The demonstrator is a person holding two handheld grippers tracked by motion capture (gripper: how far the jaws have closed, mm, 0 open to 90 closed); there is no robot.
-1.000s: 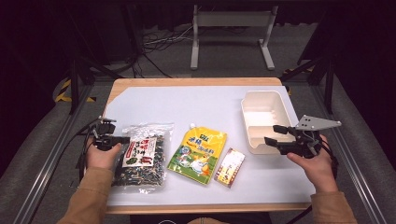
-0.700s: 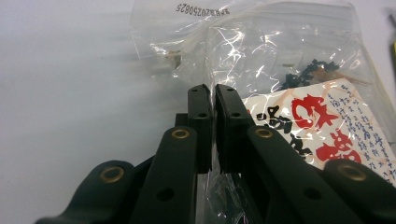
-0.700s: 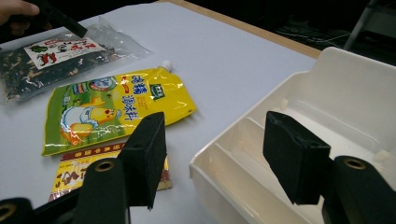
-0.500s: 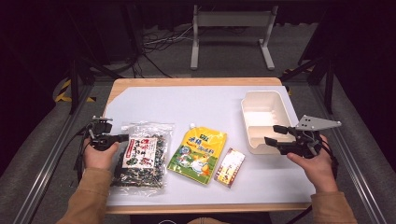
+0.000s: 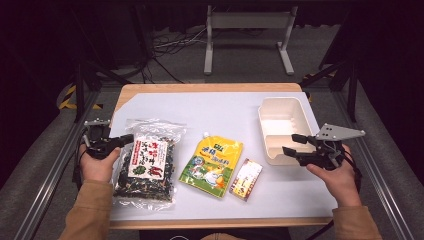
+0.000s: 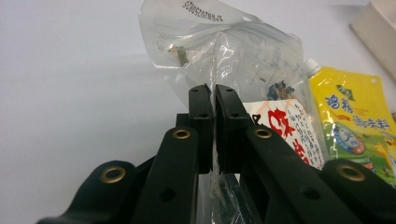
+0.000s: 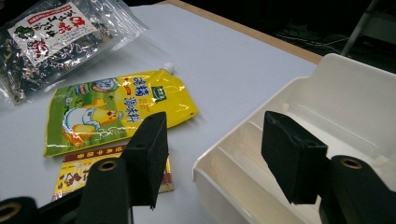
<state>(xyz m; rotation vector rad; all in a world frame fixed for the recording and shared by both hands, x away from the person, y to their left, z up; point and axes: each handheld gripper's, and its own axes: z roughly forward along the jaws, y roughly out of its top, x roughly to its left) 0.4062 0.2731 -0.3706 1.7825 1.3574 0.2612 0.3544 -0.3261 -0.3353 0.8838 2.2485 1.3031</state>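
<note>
From the high view, the left gripper (image 5: 119,141) bites the left edge of the clear snack bag (image 5: 147,162), which lies on the white table (image 5: 225,112) left of the yellow pouch (image 5: 212,160); a small packet (image 5: 246,178) sits just right of the pouch, and the white tray (image 5: 280,127) lies farther right with the right gripper (image 5: 295,144) at its near corner. In the left gripper view, the jaws are pressed together on the bag's (image 6: 224,56) clear film, the pouch (image 6: 355,116) beyond. In the right gripper view, the right gripper (image 7: 222,149) has its jaws apart, straddling the tray's (image 7: 336,98) corner with nothing pinched, having just been closing slightly.
</note>
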